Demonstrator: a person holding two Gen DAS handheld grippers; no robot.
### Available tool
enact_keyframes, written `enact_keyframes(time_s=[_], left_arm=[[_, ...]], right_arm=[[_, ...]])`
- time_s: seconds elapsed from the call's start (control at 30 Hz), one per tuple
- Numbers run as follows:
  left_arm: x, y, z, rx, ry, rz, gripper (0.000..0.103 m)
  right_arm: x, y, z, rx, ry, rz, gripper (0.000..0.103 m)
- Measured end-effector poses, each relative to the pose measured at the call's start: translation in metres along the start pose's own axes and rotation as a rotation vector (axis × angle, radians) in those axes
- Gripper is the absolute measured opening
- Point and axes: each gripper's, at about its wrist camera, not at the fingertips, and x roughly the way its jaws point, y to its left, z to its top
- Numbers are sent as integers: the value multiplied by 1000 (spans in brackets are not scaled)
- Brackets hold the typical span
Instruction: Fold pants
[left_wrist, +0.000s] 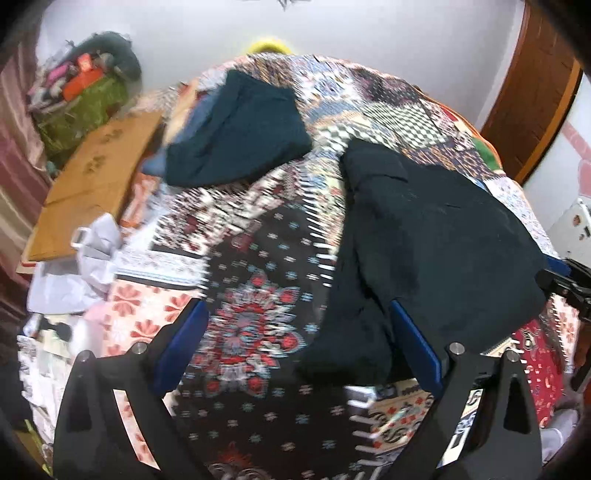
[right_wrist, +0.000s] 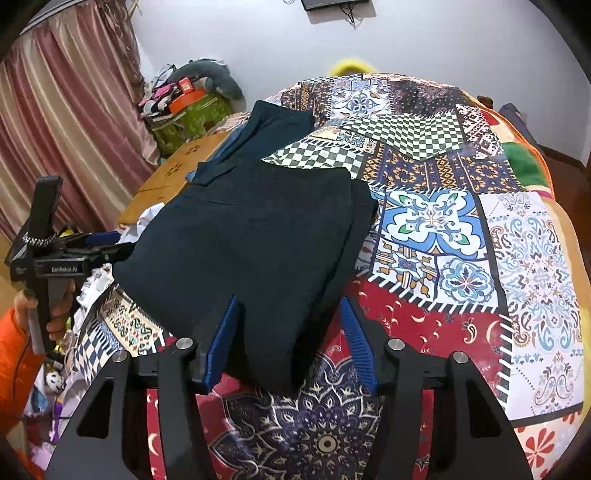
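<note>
In the left wrist view, the left claw (left_wrist: 295, 354) hangs wide open over a patterned quilt (left_wrist: 258, 325), holding nothing; its right finger (left_wrist: 417, 343) overlaps the near edge of the dark pants (left_wrist: 436, 236), which lie folded on the quilt. A second dark garment (left_wrist: 236, 133) lies beyond the pants, well apart. In the right wrist view, the pants (right_wrist: 243, 236) lie flat on the bed's quilt (right_wrist: 443, 229), and the right claw (right_wrist: 288, 343) stands about half open with the near edge of the pants between its blue fingers (right_wrist: 221, 343); whether they press the cloth cannot be told. Left of the pants, a hand (right_wrist: 59, 310) holds the left claw (right_wrist: 107, 245) at their edge.
</note>
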Motion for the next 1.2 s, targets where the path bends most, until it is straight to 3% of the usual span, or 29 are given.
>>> enact_keyframes(time_s=[0.07,0.13,0.17,0.33,0.5,0.67,0.77,0.8,0.83,0.9,1.03,1.2], left_arm=[[-5,5,1,7,-15,50,98],[-7,15,5,2,-9,155,88],[-7,20,8,-11,-6,163,88],[-10,39,40,-123,-23,35,88],[3,12,85,-62,-34,-63,88],[50,-23,125,8,44,-147,88],[87,-43,137,58,129,-185,75],[97,-49,139,74,157,-187,64],[108,-54,141,80,184,-205,55],[121,-58,143,74,219,-260,48],[127,-63,139,132,186,-229,46],[130,-61,135,128,171,-209,46]], right_arm=[[-6,-2,-2,-6,-10,-15,49],[-15,-6,-3,-2,-16,-37,49],[-19,-11,-4,12,-15,-50,49],[-31,-21,7,28,-44,-95,49],[-20,-27,36,35,-76,-73,49],[14,-32,65,1,-57,-50,49],[43,-40,80,9,-6,-25,48],[53,-43,84,18,11,-18,46],[64,-47,88,29,34,-14,42],[79,-53,93,44,74,-11,33],[102,-57,95,34,143,21,16],[113,-51,87,-60,158,-28,11]])
